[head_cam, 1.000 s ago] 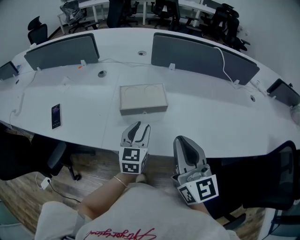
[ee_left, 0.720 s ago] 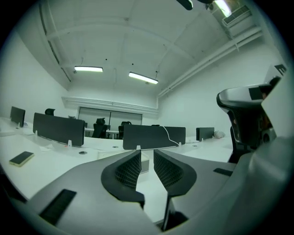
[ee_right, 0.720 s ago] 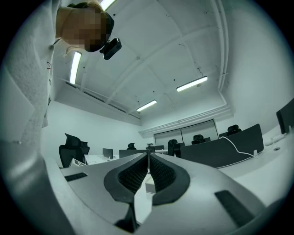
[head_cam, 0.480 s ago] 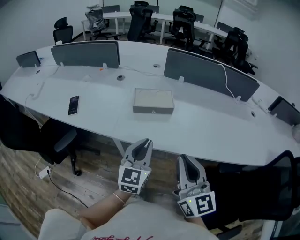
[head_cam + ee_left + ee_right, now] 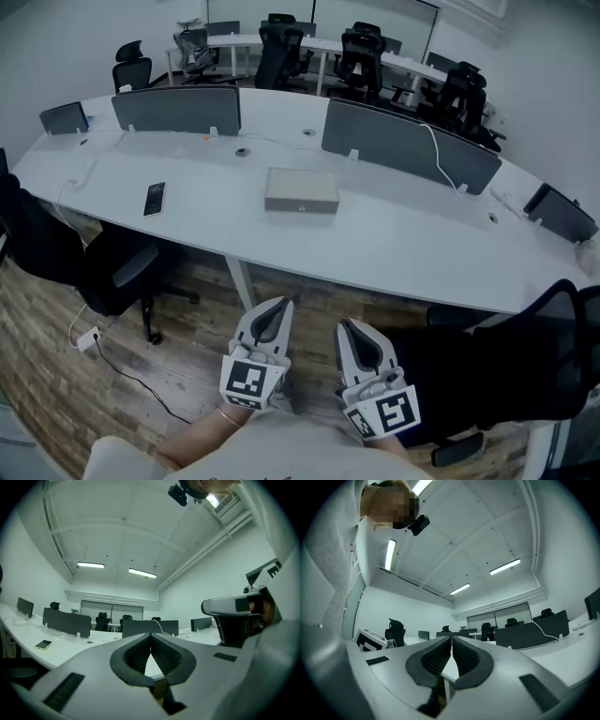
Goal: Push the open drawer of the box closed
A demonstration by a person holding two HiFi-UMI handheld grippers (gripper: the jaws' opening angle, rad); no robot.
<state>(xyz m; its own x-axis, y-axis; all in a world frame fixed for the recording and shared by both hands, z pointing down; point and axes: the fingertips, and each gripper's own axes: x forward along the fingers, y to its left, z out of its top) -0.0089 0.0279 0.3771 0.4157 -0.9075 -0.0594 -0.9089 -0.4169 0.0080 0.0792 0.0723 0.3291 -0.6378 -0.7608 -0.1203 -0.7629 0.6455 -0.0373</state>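
The box (image 5: 301, 191) sits flat near the middle of the long white table (image 5: 403, 239), its front face turned toward the person and looking flush from the head view. A dark phone (image 5: 155, 198) lies on the table well to its left, and grey divider screens (image 5: 176, 110) stand behind it. Both grippers hang low over the wooden floor (image 5: 178, 375), close to the person's body and well apart from the table and the box. The left gripper (image 5: 279, 306) has just been closing its jaws, which now meet with nothing between them. The right gripper (image 5: 345, 325), just beside it, has its jaws pressed together too and holds nothing.
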